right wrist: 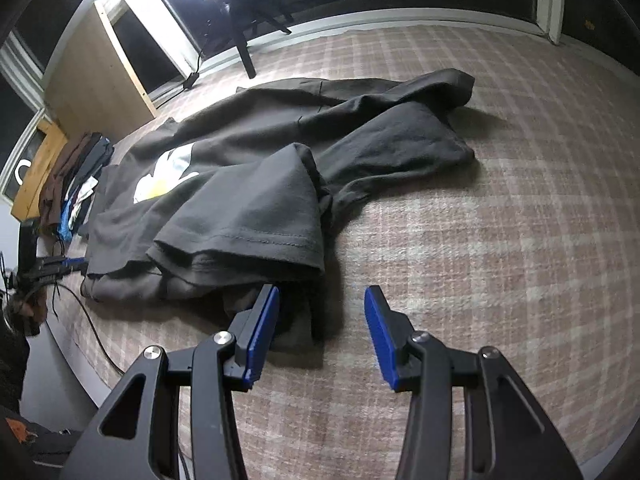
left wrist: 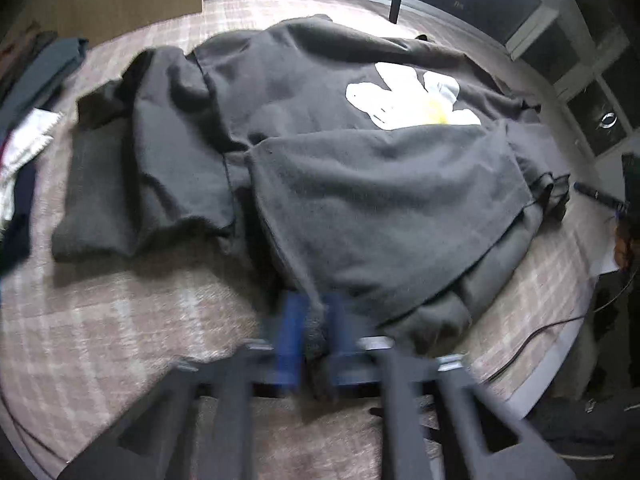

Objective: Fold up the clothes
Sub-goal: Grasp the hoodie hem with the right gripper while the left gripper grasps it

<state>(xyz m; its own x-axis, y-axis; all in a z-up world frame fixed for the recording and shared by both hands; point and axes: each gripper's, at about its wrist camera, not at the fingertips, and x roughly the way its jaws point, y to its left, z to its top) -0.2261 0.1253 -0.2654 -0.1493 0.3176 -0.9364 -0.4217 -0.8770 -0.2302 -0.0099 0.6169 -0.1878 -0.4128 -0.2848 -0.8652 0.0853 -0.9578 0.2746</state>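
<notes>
A black sweatshirt (left wrist: 320, 152) with a white and yellow print (left wrist: 412, 98) is spread on the plaid bedcover (right wrist: 480, 240), its lower part doubled over. The left gripper (left wrist: 314, 332) is clamped on a pinch of the hem. The right gripper (right wrist: 322, 320) is held partly open and empty, just beside the near corner. The fold is best laid flat with both corners kept level and the edges aligned before release.
</notes>
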